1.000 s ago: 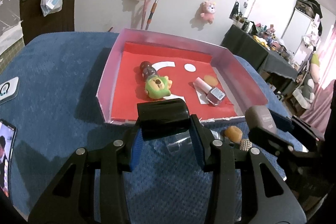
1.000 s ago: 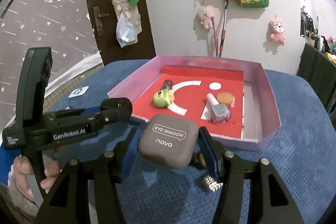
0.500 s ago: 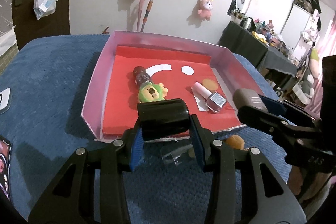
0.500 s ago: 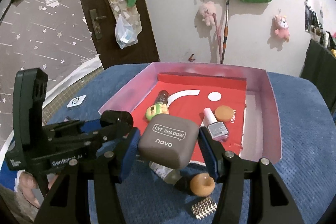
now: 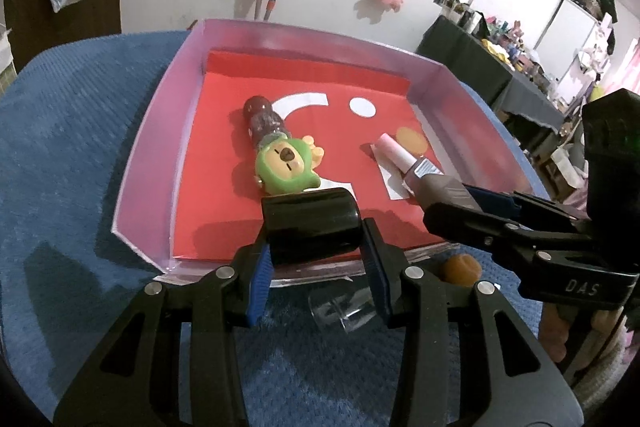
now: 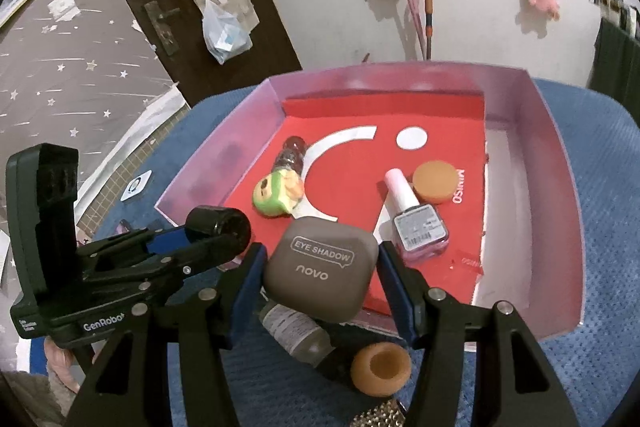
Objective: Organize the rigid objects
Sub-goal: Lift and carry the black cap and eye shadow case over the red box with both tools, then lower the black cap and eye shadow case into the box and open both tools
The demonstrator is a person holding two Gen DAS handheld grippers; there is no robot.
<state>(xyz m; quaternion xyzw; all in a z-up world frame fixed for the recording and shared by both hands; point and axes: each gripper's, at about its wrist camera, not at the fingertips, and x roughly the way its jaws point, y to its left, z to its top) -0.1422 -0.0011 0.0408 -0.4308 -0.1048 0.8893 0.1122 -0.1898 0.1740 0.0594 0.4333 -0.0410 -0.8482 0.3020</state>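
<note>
On the blue cloth the pink tray (image 5: 148, 151) waits at twelve o'clock, so with my left tongs (image 5: 316, 247) clamping the black cylinder (image 5: 312, 225) and my right tongs (image 6: 320, 267) gripping the eye shadow case (image 6: 320, 267), I should clear the rim, lower flat onto bare red liner (image 5: 224, 211), then release.

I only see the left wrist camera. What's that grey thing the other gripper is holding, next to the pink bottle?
Observer: The right wrist view shows a grey-brown compact printed "EYE SHADOW novo", pinched between the fingers of the right gripper.
Child: And the orange blob on the blue cloth?
Observer: It's a hollow orange cap, open side up, outside the tray.
Child: Is anything near it that I can't see?
Observer: A small studded piece lies just nearer the camera, cut off by the frame edge.
</note>
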